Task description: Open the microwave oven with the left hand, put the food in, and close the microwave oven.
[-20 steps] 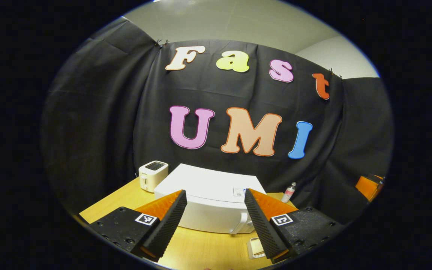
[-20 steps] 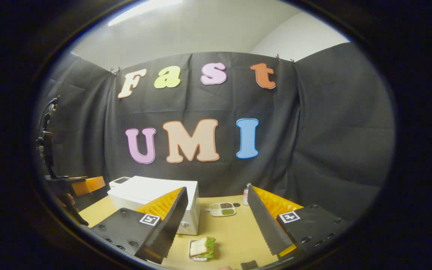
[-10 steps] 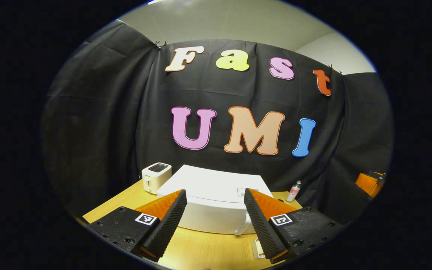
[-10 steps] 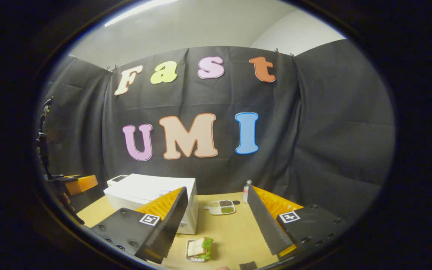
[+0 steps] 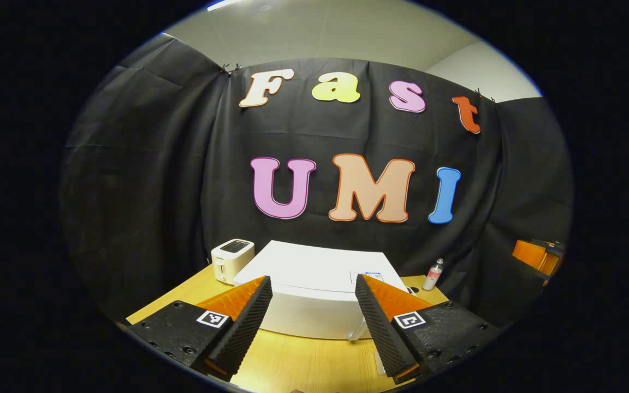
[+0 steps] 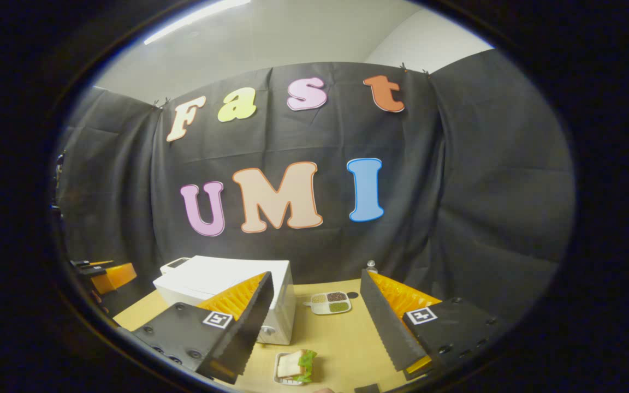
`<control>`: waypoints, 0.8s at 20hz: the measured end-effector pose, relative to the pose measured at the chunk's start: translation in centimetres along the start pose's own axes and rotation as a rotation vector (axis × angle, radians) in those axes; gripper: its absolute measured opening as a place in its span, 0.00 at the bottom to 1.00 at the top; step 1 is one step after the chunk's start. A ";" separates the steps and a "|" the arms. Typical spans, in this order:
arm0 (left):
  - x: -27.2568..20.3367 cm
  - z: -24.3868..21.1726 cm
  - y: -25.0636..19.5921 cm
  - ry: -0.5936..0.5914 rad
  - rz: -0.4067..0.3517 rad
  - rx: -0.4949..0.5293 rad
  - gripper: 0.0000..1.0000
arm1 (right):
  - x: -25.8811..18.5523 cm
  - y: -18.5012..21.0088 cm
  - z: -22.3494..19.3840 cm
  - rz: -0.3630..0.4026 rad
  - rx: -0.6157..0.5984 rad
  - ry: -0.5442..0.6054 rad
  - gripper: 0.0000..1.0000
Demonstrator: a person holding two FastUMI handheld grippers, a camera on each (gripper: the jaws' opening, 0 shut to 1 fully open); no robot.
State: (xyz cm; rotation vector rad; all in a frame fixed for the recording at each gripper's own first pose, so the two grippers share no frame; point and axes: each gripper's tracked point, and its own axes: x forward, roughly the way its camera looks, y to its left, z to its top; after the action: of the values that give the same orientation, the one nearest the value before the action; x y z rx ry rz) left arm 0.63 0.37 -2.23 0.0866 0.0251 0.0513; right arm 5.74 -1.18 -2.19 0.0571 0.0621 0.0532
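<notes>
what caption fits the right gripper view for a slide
Open right tool above a sandwich tray, beside the closed white microwave.

From my right tool's view, the microwave oven [image 6: 227, 289] sits on the table [image 6: 342, 338] at ten o'clock, the sandwich tray [image 6: 294, 367] at six o'clock before it. A divided dish [image 6: 330, 303] lies at one o'clock beside the microwave oven. From my left tool's view, a toaster [image 5: 231, 261] stands at ten o'clock behind it, a small bottle [image 5: 433, 274] at two o'clock.

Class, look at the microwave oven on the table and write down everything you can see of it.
The microwave oven is a white, boxy appliance with a smooth flat top bearing a small sticker near its right rear corner. Its door looks shut, with a pale handle at the front right. It sits on the wooden table, a white toaster behind its left side. Nothing grips it.
</notes>
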 end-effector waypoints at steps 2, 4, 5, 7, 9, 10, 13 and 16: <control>0.2 -1.5 -0.7 0.038 -0.025 0.007 0.94 | -0.4 0.0 -0.1 0.005 -0.002 0.001 0.92; 0.6 -3.4 -1.6 0.078 -0.057 0.003 0.94 | -1.0 -0.5 -0.3 -0.005 -0.010 0.003 0.98; 0.8 -4.6 -2.0 0.106 -0.072 -0.001 0.94 | -1.3 -0.9 -0.5 -0.015 -0.011 0.005 0.98; 1.3 -7.4 -2.6 0.169 -0.093 0.000 0.95 | -2.1 -1.3 -0.9 -0.033 0.007 0.012 0.92; 1.6 -9.9 -3.4 0.226 -0.120 -0.003 0.95 | -2.8 -1.7 -1.5 -0.048 0.031 0.025 0.99; 1.9 -11.0 -3.7 0.248 -0.132 -0.001 0.95 | -3.1 -1.9 -1.8 -0.059 0.038 0.032 0.99; 3.2 -14.6 -4.4 0.331 -0.139 0.012 0.94 | -4.0 -2.7 -2.6 -0.097 0.050 0.044 0.92; 4.9 -16.5 -5.6 0.363 -0.157 0.032 0.95 | -4.8 -3.2 -4.3 -0.136 0.074 0.069 0.92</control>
State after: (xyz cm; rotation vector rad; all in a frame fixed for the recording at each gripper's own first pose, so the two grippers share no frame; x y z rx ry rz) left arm 5.36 -3.51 -19.22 0.1058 0.3955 -0.0909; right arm 0.82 -4.35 -6.36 0.1249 0.1364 -0.0830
